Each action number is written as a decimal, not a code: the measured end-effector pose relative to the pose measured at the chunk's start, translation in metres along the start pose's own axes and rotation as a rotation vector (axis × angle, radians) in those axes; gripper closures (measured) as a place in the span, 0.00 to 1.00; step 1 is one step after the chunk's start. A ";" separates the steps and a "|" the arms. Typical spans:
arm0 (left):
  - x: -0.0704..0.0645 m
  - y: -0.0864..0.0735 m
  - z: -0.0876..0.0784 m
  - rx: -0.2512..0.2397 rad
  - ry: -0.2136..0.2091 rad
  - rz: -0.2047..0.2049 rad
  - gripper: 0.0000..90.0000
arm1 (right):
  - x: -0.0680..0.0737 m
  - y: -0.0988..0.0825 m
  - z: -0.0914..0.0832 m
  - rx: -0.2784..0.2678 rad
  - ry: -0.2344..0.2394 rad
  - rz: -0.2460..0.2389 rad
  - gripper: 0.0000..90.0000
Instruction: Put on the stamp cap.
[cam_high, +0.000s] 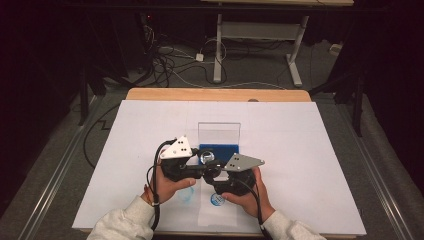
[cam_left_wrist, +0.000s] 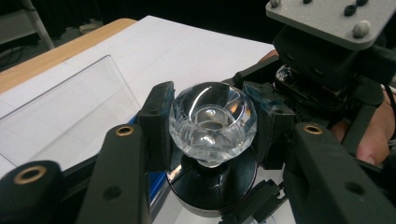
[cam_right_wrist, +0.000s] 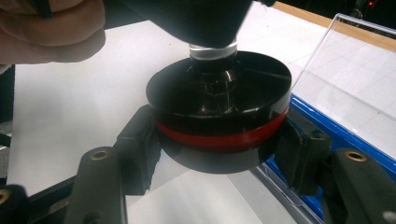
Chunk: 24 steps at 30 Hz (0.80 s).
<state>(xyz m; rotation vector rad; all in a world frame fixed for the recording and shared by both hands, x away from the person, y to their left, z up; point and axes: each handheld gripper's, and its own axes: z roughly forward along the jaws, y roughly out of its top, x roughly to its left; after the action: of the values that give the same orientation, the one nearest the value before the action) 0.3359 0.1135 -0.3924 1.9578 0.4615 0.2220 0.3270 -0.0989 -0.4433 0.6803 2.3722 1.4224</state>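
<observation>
Clear faceted glass sits squarely in my left claw (cam_left_wrist: 212, 122): the crystal knob (cam_left_wrist: 212, 120) is pinched between both black jaws, one pad pressing on each side of it, rounded crown facing up in the left gripper view. Its short neck drops straight into the black round base (cam_left_wrist: 212, 186) just below the jaws. My right claw (cam_right_wrist: 219, 151) is clamped on that same base (cam_right_wrist: 219, 105) from the opposite side, the pads squeezing its wall at the red band (cam_right_wrist: 219, 138) that runs round it. So the knob is above, the base beneath, the two claws meeting nose to nose around one piece.

From the high view, left claw (cam_high: 200, 167) and right claw (cam_high: 216, 172) come together over the white sheet (cam_high: 300, 150) on the worktop (cam_high: 215, 94), near its front edge, just in front of the blue tray (cam_high: 227, 150) with its upright clear lid (cam_high: 219, 133). The piece is off the sheet, carried between my hands, with the tray's blue edge (cam_right_wrist: 322, 123) just beside the base.
</observation>
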 end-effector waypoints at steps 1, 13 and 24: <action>0.001 -0.001 0.000 -0.001 -0.005 -0.008 0.61 | 0.000 0.000 0.000 0.001 0.001 -0.006 0.43; 0.004 -0.006 0.002 0.001 -0.034 -0.042 0.61 | 0.003 0.000 0.000 0.038 -0.016 -0.047 0.43; 0.006 -0.010 0.004 0.005 -0.056 -0.062 0.61 | 0.006 0.000 -0.001 0.060 -0.038 -0.094 0.43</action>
<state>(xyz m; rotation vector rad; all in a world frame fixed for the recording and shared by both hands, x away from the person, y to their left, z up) 0.3401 0.1162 -0.4038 1.9466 0.4861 0.1260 0.3212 -0.0965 -0.4431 0.5969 2.3921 1.2939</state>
